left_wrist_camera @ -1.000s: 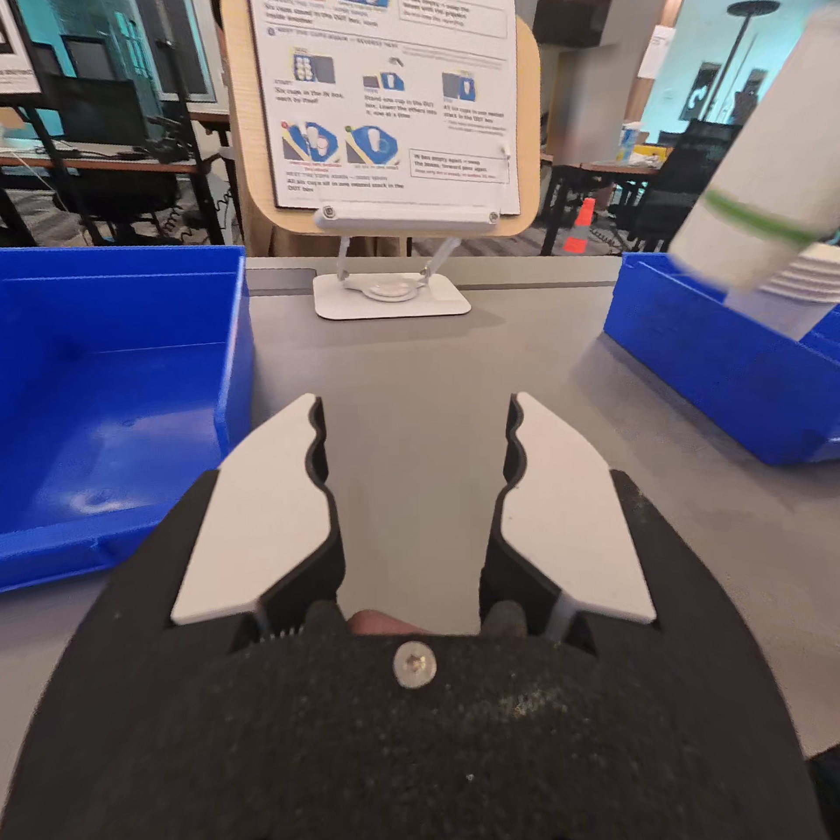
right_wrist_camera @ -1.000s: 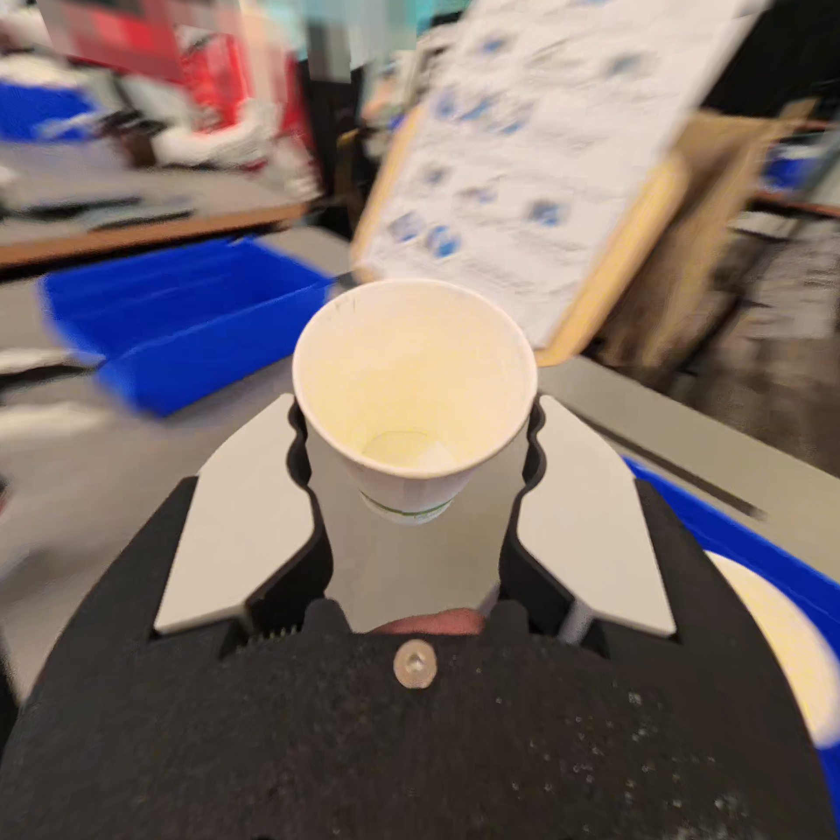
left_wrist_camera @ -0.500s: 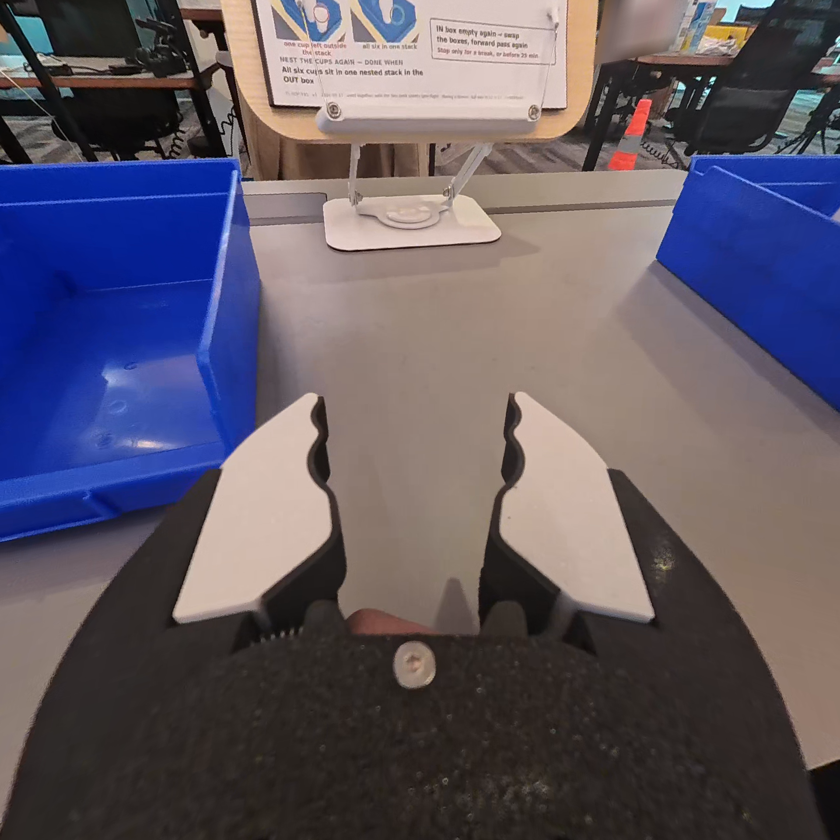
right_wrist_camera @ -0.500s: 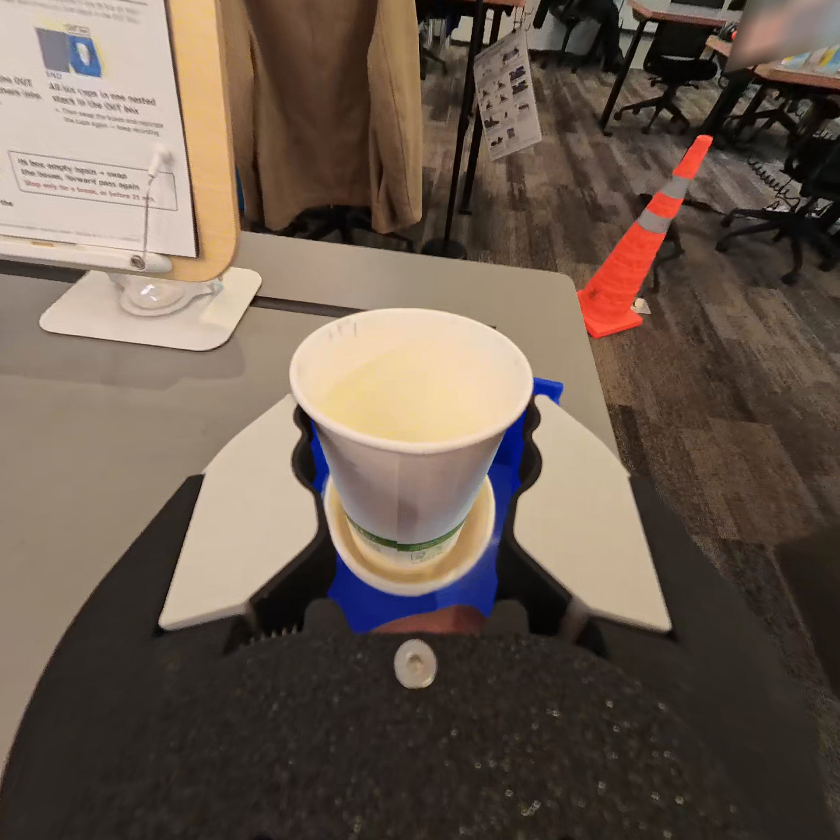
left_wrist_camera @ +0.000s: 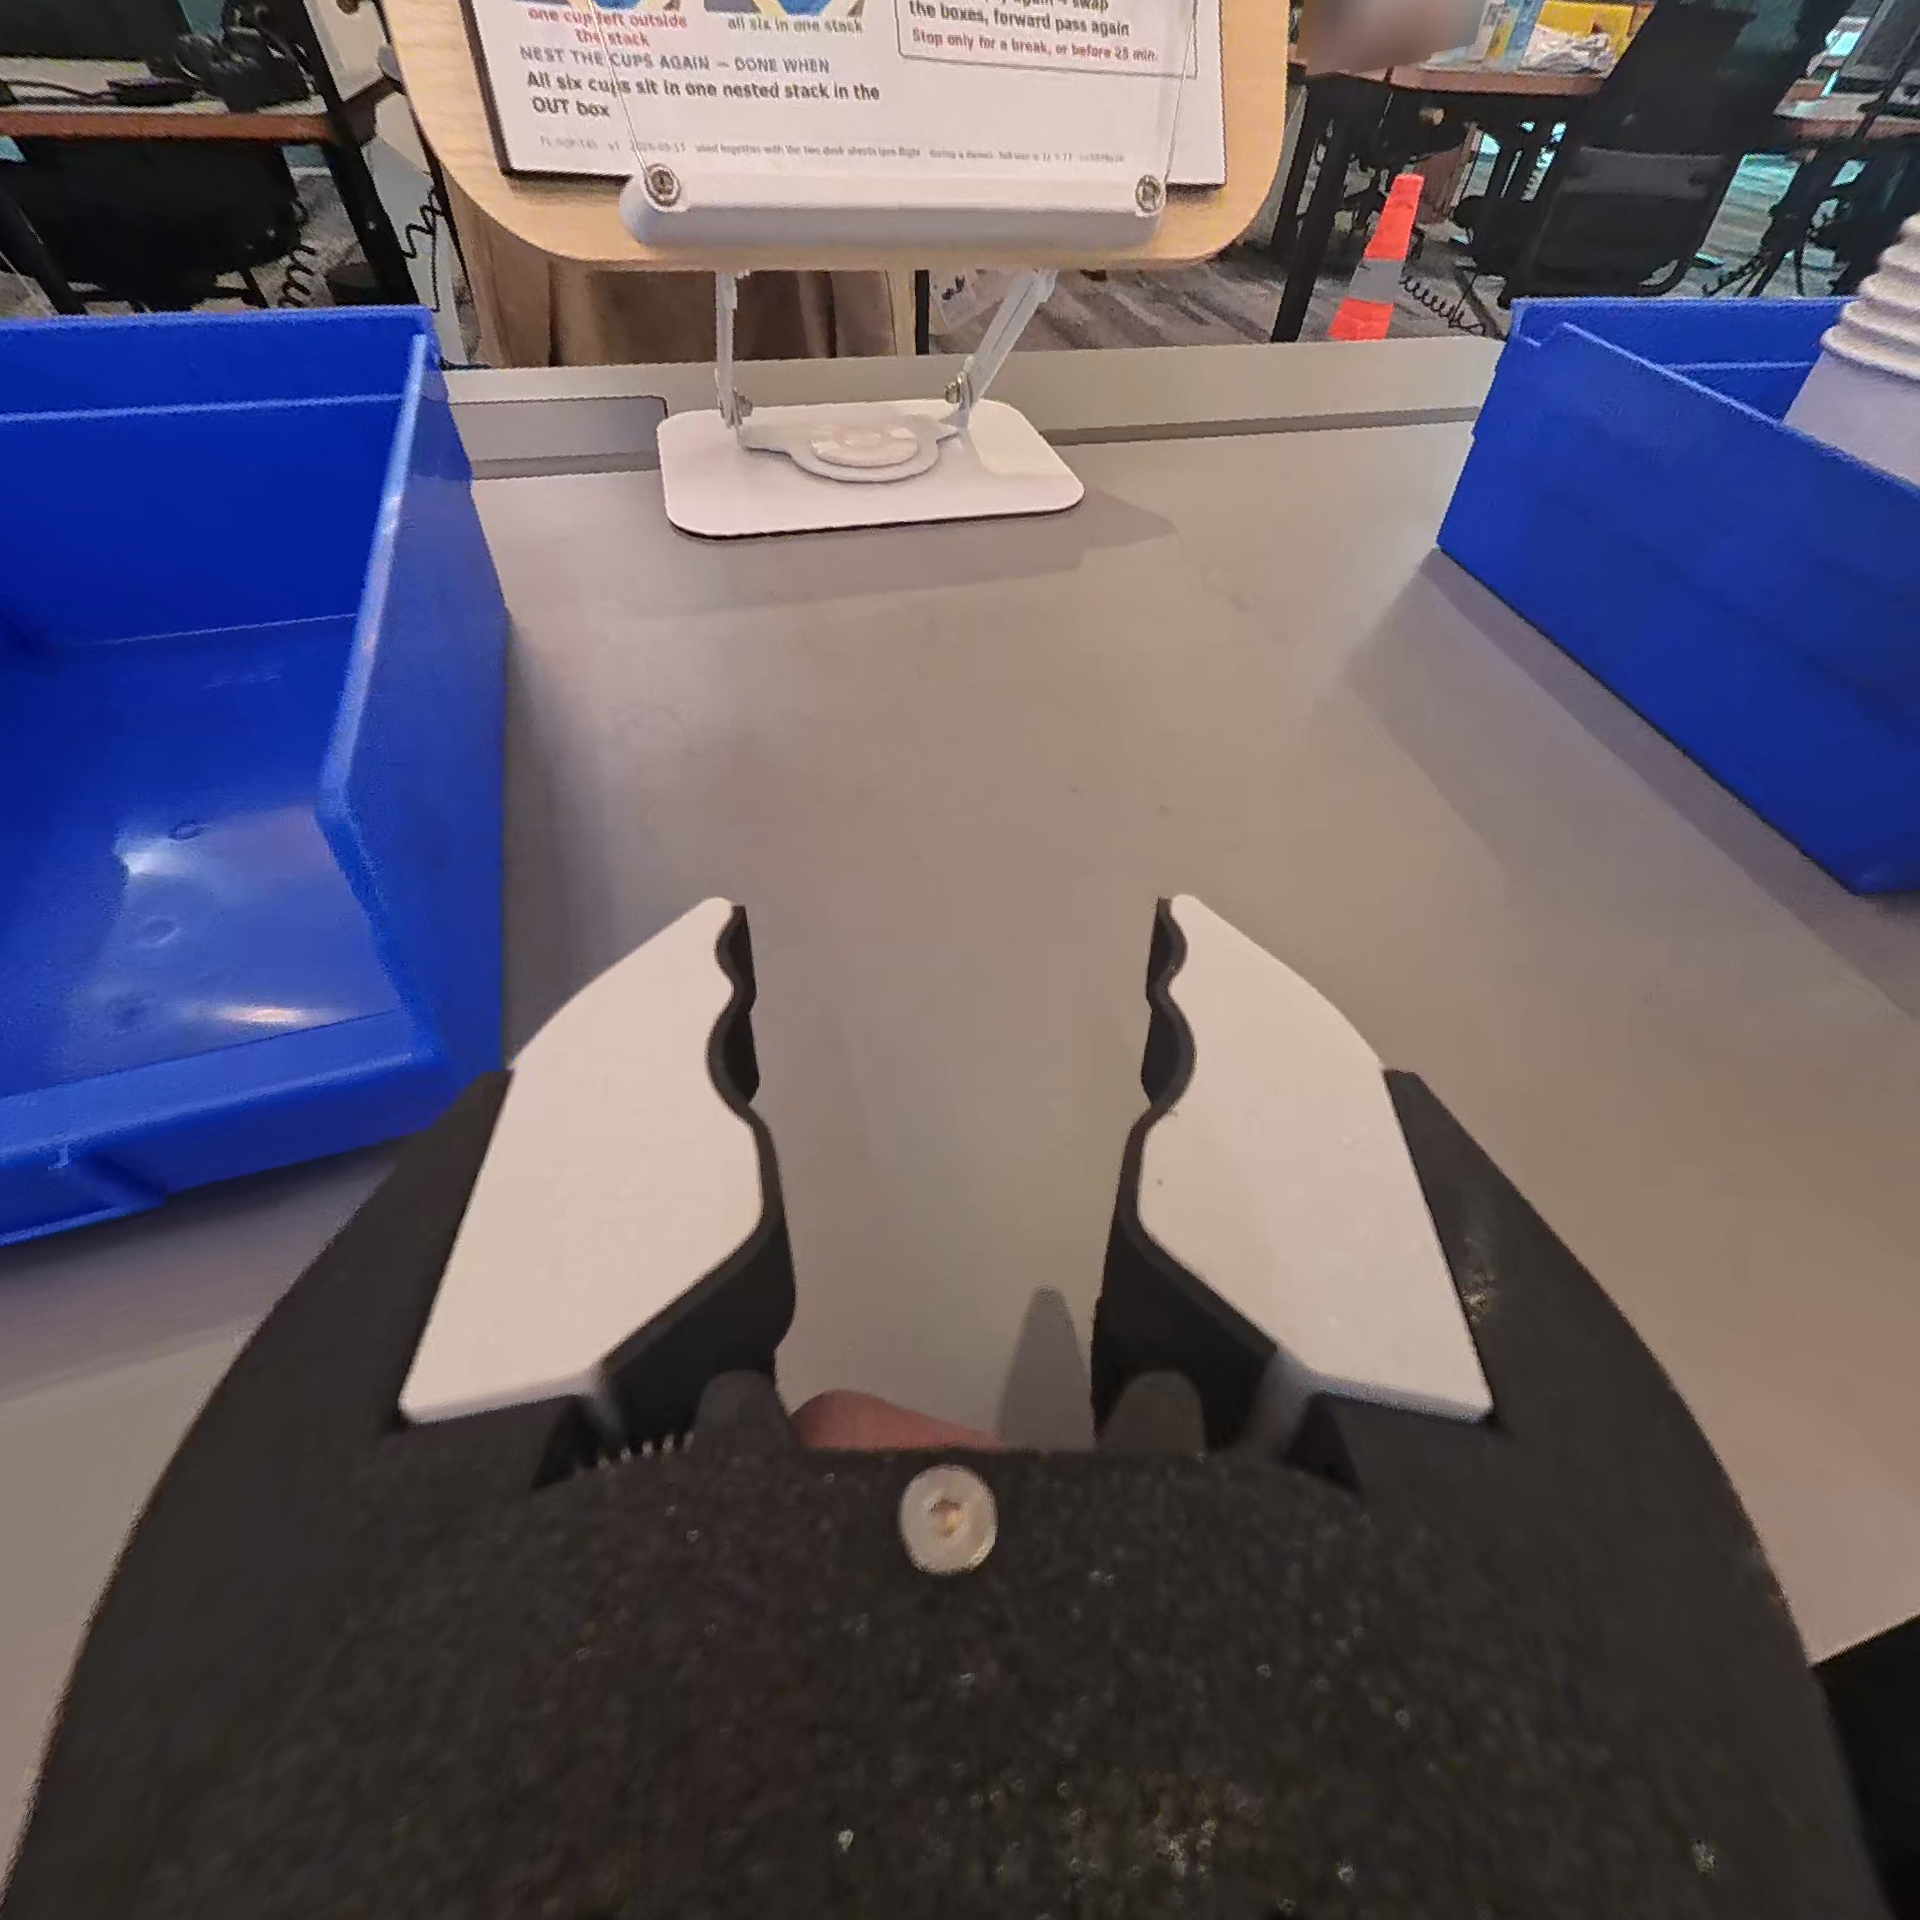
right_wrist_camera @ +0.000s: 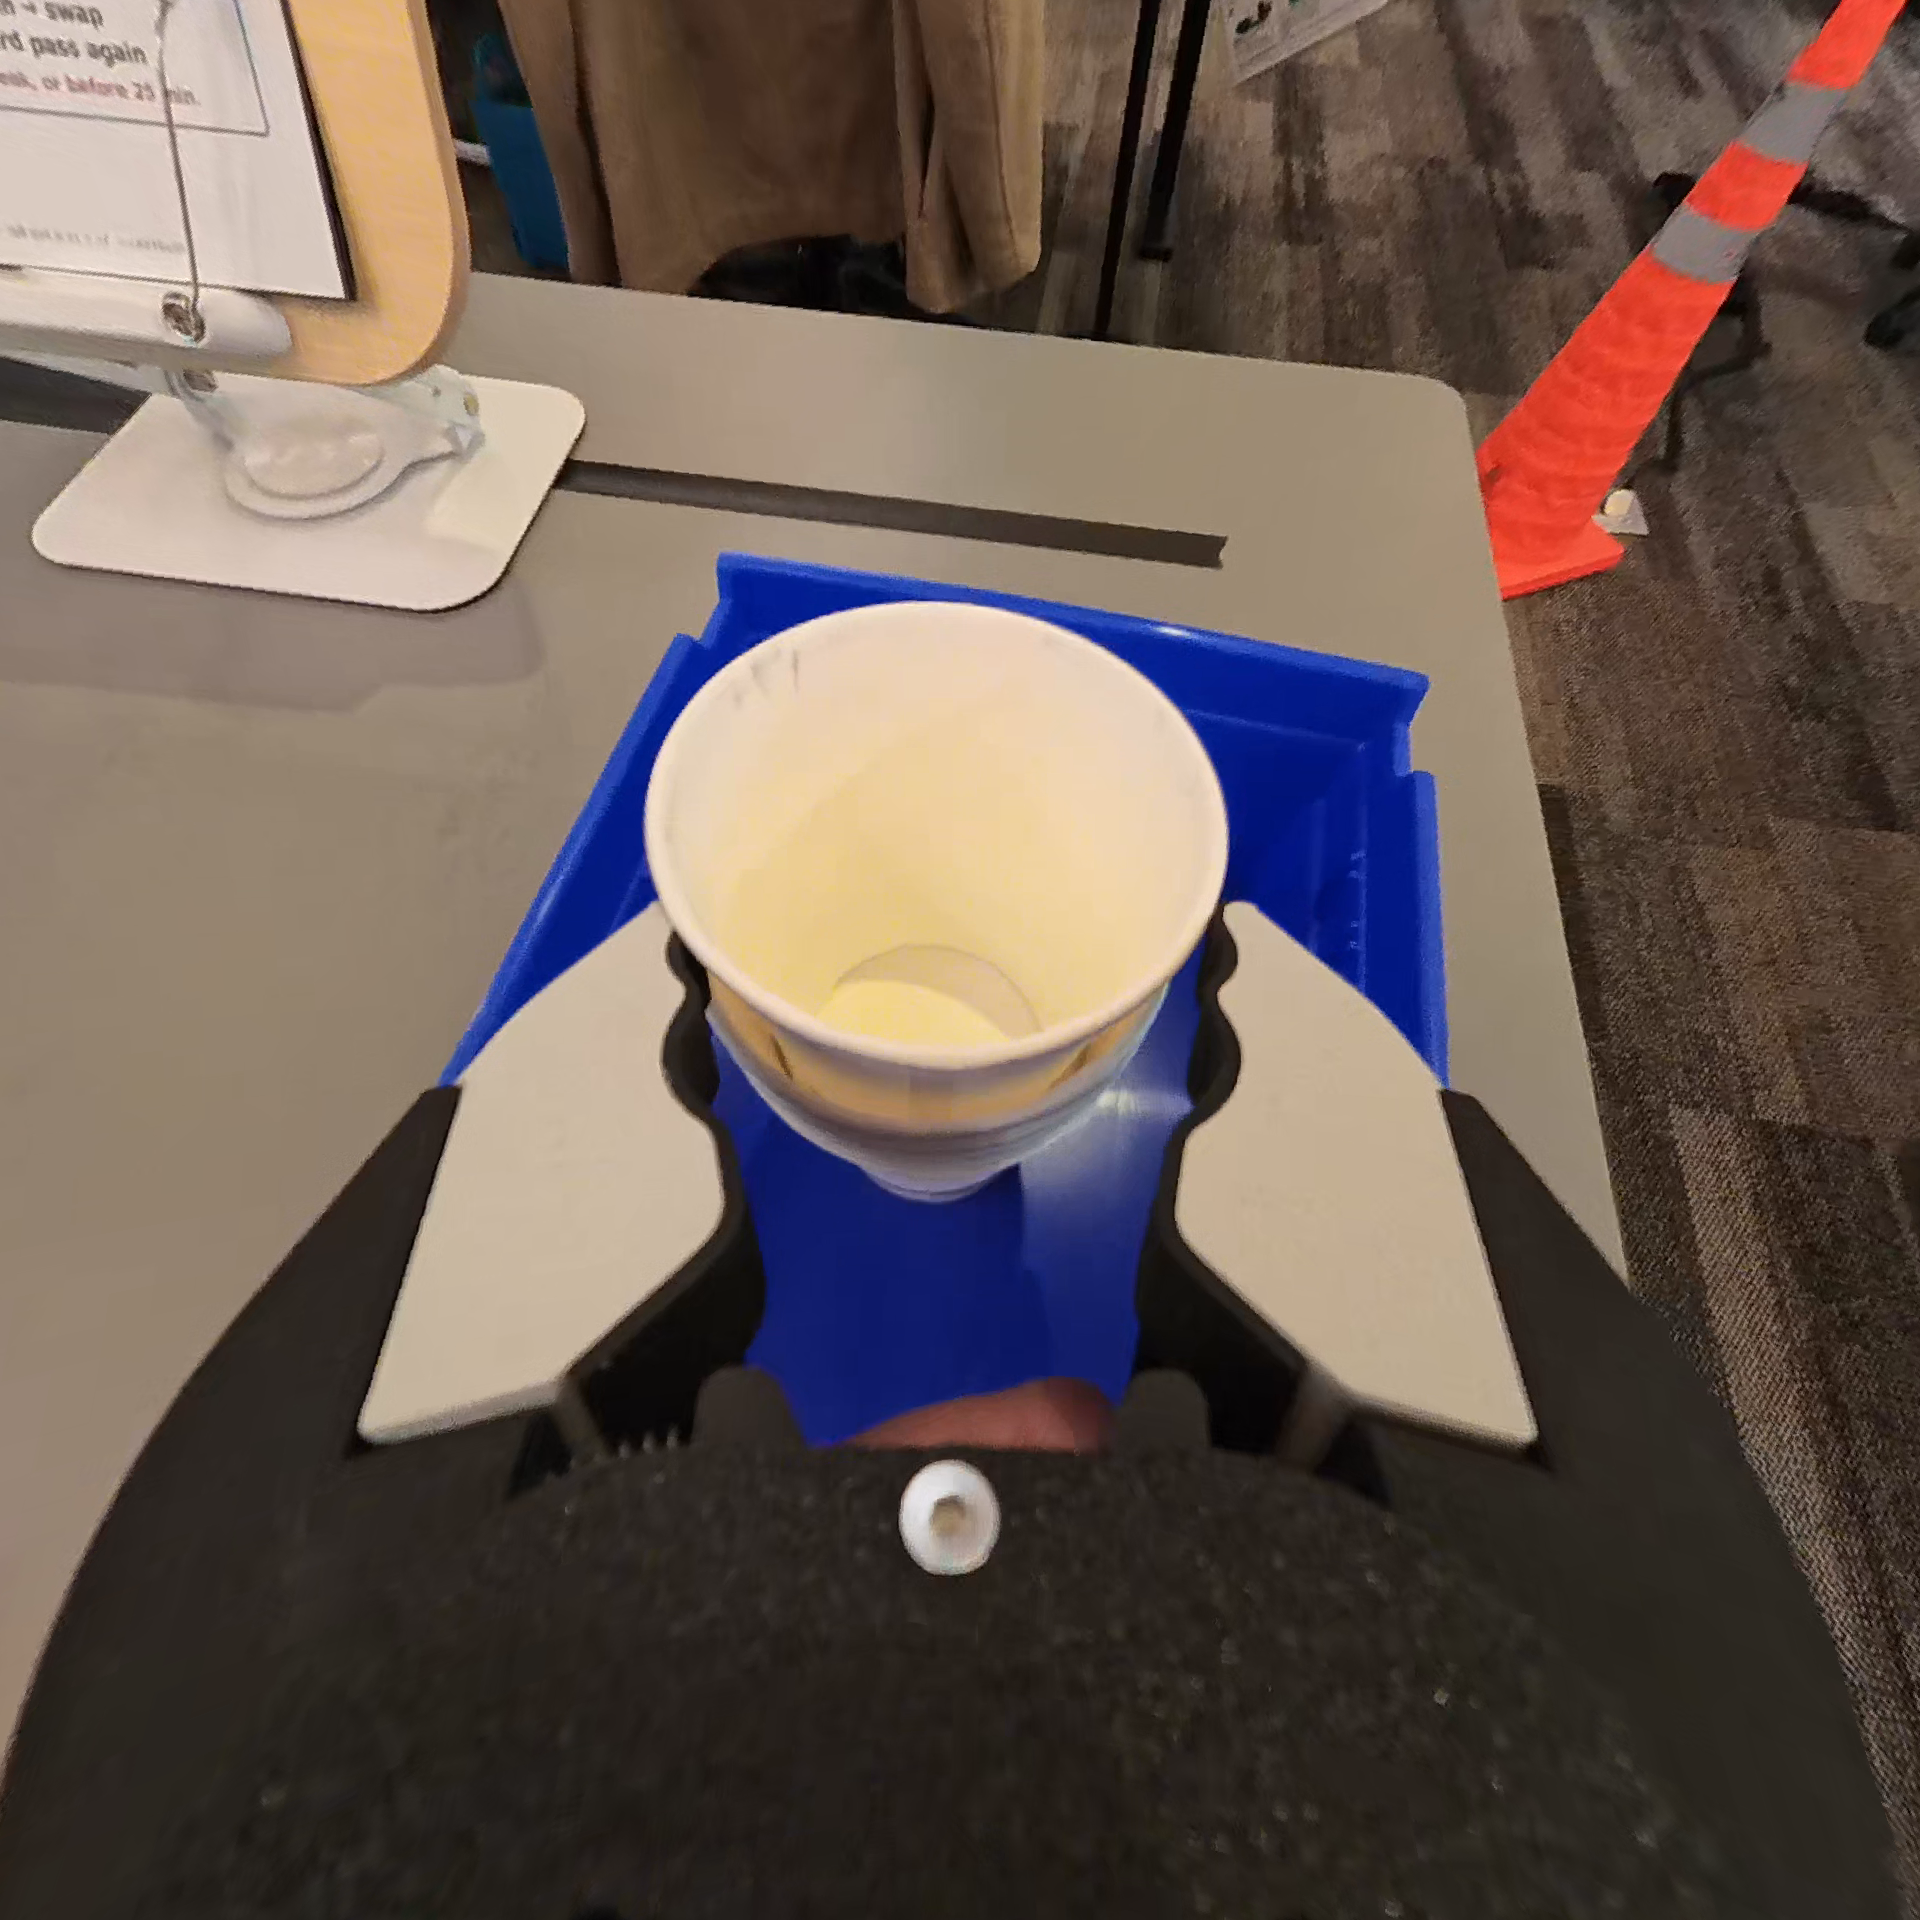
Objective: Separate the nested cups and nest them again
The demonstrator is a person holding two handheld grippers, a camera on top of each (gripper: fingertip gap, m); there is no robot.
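We count two blue bins: the left bin (left_wrist_camera: 208,748) only in the left wrist view, the right bin (right_wrist_camera: 1340,769) in both. Our left gripper (left_wrist_camera: 948,925) gapes wide, holding nothing; our right gripper (right_wrist_camera: 940,935) clasps the top cup (right_wrist_camera: 925,862) of the nested stack (right_wrist_camera: 935,1143), its count unclear.

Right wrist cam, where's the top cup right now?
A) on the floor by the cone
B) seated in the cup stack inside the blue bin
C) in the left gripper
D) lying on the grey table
B: the top cup sits nested in the cup stack within the blue bin, between the right gripper fingers.
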